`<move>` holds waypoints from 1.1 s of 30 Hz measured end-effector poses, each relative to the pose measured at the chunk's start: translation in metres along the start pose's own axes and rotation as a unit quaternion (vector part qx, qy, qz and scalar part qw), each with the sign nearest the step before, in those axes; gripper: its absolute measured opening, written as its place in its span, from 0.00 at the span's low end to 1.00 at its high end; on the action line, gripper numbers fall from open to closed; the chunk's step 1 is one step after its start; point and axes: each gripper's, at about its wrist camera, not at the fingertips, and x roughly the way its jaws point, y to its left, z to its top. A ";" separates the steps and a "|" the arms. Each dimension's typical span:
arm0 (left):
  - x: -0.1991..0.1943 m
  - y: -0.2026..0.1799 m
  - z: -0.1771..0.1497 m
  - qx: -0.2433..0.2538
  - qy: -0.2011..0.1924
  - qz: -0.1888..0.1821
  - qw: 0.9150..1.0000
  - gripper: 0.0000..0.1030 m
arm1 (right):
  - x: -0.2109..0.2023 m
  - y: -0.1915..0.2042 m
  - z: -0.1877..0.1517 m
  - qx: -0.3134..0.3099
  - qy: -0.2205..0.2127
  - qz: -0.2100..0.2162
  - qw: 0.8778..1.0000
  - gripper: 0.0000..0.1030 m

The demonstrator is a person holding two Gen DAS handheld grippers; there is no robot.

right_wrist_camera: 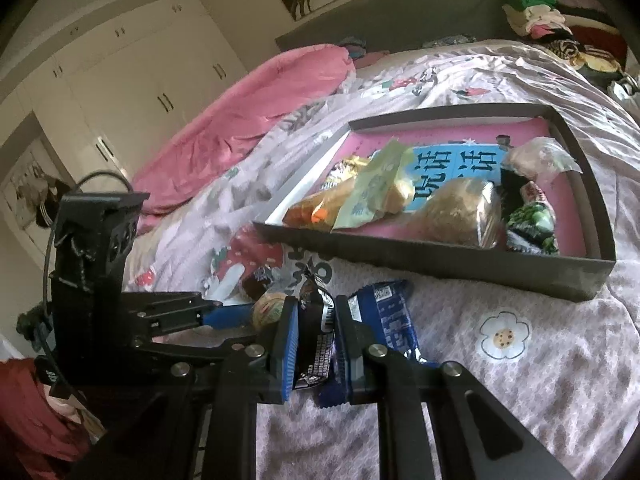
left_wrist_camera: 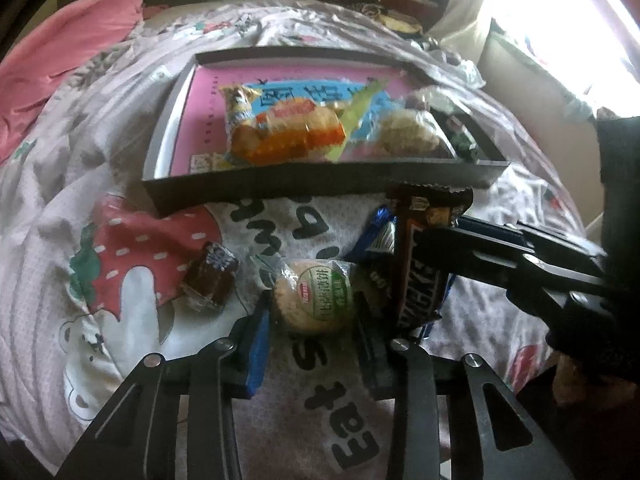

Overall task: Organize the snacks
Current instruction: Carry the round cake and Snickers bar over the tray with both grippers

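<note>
My left gripper [left_wrist_camera: 314, 320] is shut on a round rice cracker packet [left_wrist_camera: 314, 300] that lies on the bedspread. Just to its right, my right gripper [left_wrist_camera: 434, 252] reaches in from the side, shut on a brown Snickers bar [left_wrist_camera: 420, 280]. In the right wrist view the bar [right_wrist_camera: 316, 336] stands on edge between the blue pads of the right gripper [right_wrist_camera: 316, 320]. A blue packet [right_wrist_camera: 392, 320] lies against the right finger. The left gripper [right_wrist_camera: 256, 320] and cracker [right_wrist_camera: 272, 308] show at left. A dark tray [left_wrist_camera: 320, 184] with a pink floor holds several snacks.
A small brown cake packet [left_wrist_camera: 212, 280] lies left of the cracker. The printed bedspread [right_wrist_camera: 520, 380] spreads to the right. A pink quilt [right_wrist_camera: 260, 100] lies beyond the tray [right_wrist_camera: 440, 268]. Clothes [right_wrist_camera: 540, 12] are piled at the bed's head. Wardrobe doors [right_wrist_camera: 140, 60] stand behind.
</note>
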 end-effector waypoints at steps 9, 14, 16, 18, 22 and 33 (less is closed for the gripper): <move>-0.031 0.016 0.021 -0.037 -0.045 -0.008 0.998 0.37 | -0.029 -0.023 0.014 0.035 -0.058 -0.013 0.998 0.16; -0.037 0.026 0.031 -0.051 -0.061 0.004 0.997 0.37 | -0.048 -0.037 0.021 0.052 -0.095 -0.025 0.994 0.16; -0.038 0.030 0.034 -0.056 -0.064 0.009 0.996 0.37 | -0.054 -0.042 0.024 0.056 -0.109 -0.034 0.992 0.16; -0.038 0.035 0.037 -0.063 -0.067 0.011 0.996 0.37 | -0.060 -0.047 0.026 0.063 -0.120 -0.040 0.990 0.16; -0.037 0.039 0.042 -0.069 -0.071 0.018 0.995 0.37 | -0.071 -0.059 0.030 0.073 -0.143 -0.061 0.985 0.16; -0.028 0.039 0.064 -0.069 -0.087 0.040 0.993 0.37 | -0.082 -0.083 0.039 0.082 -0.172 -0.115 0.975 0.16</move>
